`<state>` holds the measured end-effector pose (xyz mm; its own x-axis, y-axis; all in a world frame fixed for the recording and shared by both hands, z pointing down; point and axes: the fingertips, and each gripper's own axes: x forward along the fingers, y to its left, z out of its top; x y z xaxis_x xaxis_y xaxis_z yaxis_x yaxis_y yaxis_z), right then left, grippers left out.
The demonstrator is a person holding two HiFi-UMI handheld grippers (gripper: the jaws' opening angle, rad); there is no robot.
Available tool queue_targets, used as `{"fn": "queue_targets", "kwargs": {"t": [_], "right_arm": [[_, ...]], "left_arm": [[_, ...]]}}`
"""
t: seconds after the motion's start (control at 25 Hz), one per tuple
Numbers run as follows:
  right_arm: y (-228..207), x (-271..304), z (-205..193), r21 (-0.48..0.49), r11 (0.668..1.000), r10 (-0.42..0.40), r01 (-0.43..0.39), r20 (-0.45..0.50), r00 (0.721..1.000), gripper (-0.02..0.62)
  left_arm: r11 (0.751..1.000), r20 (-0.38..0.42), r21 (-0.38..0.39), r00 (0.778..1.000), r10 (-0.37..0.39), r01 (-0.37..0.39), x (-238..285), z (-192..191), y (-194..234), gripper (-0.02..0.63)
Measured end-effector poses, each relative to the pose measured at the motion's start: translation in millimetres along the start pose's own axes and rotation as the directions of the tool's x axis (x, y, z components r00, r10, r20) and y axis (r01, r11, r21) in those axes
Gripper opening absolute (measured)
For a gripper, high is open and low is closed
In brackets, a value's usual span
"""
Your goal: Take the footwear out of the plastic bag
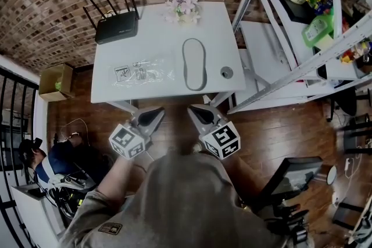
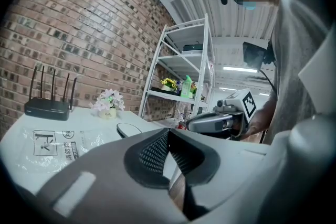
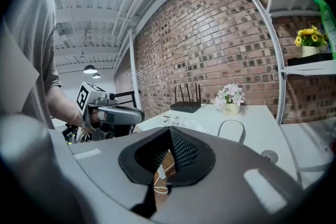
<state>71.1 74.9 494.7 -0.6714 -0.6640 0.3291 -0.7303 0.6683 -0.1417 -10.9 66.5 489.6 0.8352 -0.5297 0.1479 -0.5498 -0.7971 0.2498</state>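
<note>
item: clear plastic bag (image 1: 143, 71), flat on the white table (image 1: 116, 49), printed label uppermost; whether anything is left inside cannot be told. item: grey flat footwear piece (image 1: 194, 64), on the table just right of the bag, apart from it, looking already out. risks, as judged: film this thin and slack would likely slide or bunch under a one-sided pinch, dragging the bag toward the router (image 1: 116, 26) or the flower pot (image 1: 183, 6); a grip on both layers would close the mouth; the flat footwear offers little edge to seize and might be pushed off the near rim or against the small round disc (image 1: 226, 72). pose: left gripper (image 1: 156, 116) and right gripper (image 1: 195, 112) are held close to the body, short of the table's near edge, tips angled toward each other and slightly downward; each has its pads pressed together on nothing.
</note>
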Motion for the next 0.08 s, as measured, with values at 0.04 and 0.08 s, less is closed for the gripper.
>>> {"fn": "queue_targets", "kwargs": {"t": [0.04, 0.08], "right_arm": [[-0.1, 0.3, 0.7, -0.001, 1.0, 0.001, -0.001, 0.0, 1.0, 0.012], [-0.2, 0.6, 1.3, -0.002, 1.0, 0.002, -0.002, 0.001, 1.0, 0.011]], "left_arm": [[1.0, 0.0, 0.0, 1.0, 0.0, 0.0, 0.2, 0.1, 0.2, 0.002], [1.0, -0.001, 0.001, 1.0, -0.001, 0.001, 0.4, 0.2, 0.3, 0.002]]}}
